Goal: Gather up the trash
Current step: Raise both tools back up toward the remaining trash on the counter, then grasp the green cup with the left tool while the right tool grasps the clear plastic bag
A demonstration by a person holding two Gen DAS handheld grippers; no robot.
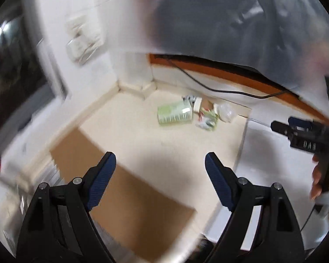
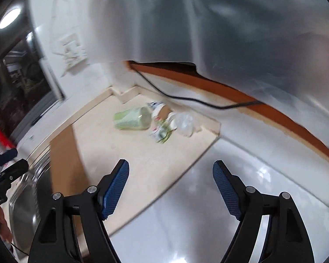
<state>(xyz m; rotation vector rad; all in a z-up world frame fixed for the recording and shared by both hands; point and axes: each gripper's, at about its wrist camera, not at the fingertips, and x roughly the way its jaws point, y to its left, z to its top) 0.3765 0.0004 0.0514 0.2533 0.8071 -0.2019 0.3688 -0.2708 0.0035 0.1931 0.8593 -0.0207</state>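
A small heap of trash lies on the cream counter (image 1: 155, 144) near the back wall. It holds a green cup (image 1: 175, 115) tipped on its side, a crumpled printed wrapper (image 1: 206, 120) and clear crinkled plastic (image 1: 225, 111). My left gripper (image 1: 160, 154) hovers open and empty well short of the heap. The right wrist view shows the same green cup (image 2: 131, 119), wrapper (image 2: 161, 132) and clear plastic (image 2: 185, 123). My right gripper (image 2: 171, 161) is also open and empty, above the counter's edge. A translucent plastic bag (image 1: 241, 22) hangs blurred across the top of both views.
A brown board (image 1: 120, 188) covers the near left counter. A steel sink (image 2: 26, 199) lies at the left, and a glossy white surface (image 2: 241, 197) at the right. A black cable (image 2: 186, 99) runs along the wall. The other gripper (image 1: 284, 123) shows at the right edge.
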